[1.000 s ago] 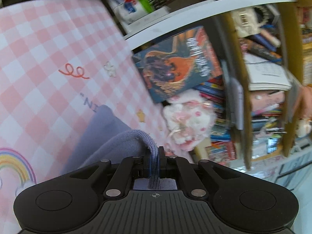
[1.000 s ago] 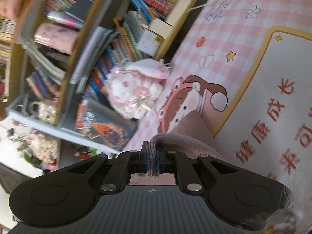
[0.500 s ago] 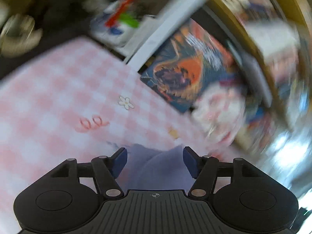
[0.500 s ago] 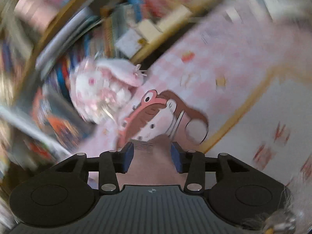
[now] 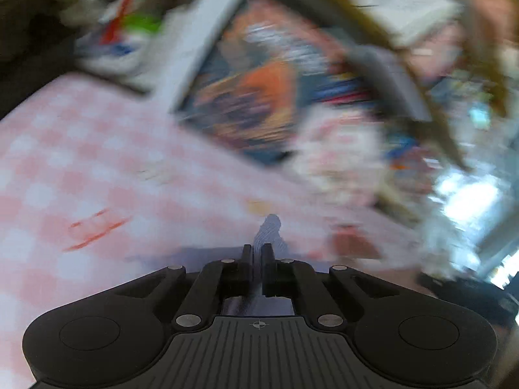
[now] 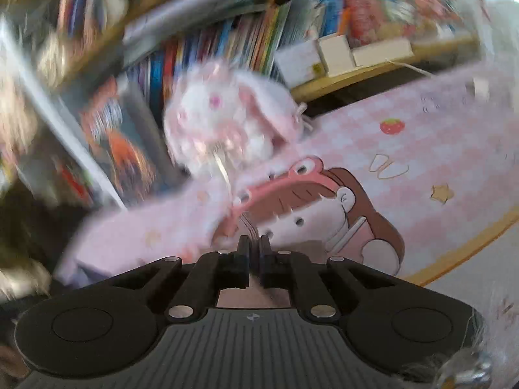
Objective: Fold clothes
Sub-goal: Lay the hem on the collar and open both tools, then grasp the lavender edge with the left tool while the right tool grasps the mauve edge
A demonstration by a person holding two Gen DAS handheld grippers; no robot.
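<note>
A lilac knit garment [image 5: 269, 230] lies on the pink checked mat [image 5: 81, 168]. My left gripper [image 5: 257, 253] is shut on a fold of it, which sticks up between the fingers. In the right wrist view my right gripper [image 6: 254, 246] is shut on another ribbed edge of the garment [image 6: 249, 227], which looks pinkish there, over the mat's cartoon girl print [image 6: 324, 207]. Both views are blurred by motion.
A bookshelf [image 6: 227, 42] full of books stands just past the mat's far edge. A white and pink plush toy [image 6: 227, 120] sits at its foot, next to a leaning orange and blue book [image 5: 253, 97]. A white shelf board [image 5: 207, 32] slants beside the book.
Both grippers held the garment a second ago, opened half a second ago, and are now shut on its fabric again, lower on the mat. Both cameras swung quickly.
</note>
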